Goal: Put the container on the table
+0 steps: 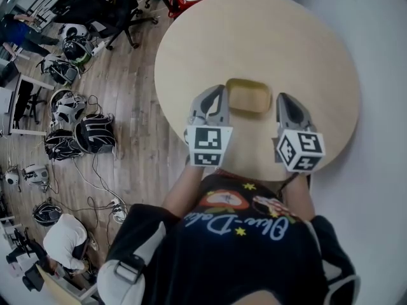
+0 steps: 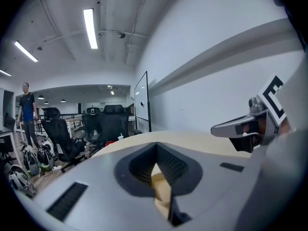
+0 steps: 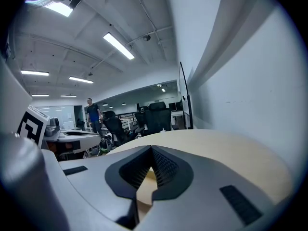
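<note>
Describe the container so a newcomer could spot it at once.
Find the round pale wooden table. Near its edge closest to the person, between the left gripper and the right gripper, is the container: a shallow yellowish-tan rectangular tray with rounded corners, darker than the tabletop and the only item on it.

Container point(image 1: 248, 96) on round table point(image 1: 254, 30), between left gripper point(image 1: 217, 93) and right gripper point(image 1: 284, 100).

Part of the near edge of the table point(image 1: 210, 43) is hidden behind the person's torso point(image 1: 241, 246).
</note>
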Demonstrator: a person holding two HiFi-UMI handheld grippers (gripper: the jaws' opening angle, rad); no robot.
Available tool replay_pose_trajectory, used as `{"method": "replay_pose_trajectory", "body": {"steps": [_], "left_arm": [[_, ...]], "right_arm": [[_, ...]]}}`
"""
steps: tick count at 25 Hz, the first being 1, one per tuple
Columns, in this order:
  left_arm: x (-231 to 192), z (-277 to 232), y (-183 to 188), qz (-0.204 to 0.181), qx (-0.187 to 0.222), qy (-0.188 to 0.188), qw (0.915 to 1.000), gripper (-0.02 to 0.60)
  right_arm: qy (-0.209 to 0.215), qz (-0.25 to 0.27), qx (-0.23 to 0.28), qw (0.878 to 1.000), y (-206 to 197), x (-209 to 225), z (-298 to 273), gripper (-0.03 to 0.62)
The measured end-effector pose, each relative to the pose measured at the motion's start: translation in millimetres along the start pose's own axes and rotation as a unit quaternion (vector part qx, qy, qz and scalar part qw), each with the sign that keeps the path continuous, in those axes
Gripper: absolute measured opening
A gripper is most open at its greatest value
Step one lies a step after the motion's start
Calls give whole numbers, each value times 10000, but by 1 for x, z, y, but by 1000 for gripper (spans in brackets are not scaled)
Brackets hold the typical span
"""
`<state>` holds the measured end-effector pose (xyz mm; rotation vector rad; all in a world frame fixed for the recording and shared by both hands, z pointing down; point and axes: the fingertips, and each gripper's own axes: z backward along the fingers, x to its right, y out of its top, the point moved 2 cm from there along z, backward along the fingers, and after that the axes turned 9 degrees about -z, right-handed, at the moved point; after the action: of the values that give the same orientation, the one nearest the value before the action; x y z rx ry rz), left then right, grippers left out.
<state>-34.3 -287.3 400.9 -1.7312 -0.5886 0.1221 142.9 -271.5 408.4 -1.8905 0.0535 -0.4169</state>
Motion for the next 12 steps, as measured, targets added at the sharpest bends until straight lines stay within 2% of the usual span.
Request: {"method": "replay_pose_trajectory", "body": {"steps": [12], "left_arm": [[-8,-4,-6,67,-60,5,10000,2]], "right_arm": [[42,122,-102,9999,1,-9,-9,0]]}}
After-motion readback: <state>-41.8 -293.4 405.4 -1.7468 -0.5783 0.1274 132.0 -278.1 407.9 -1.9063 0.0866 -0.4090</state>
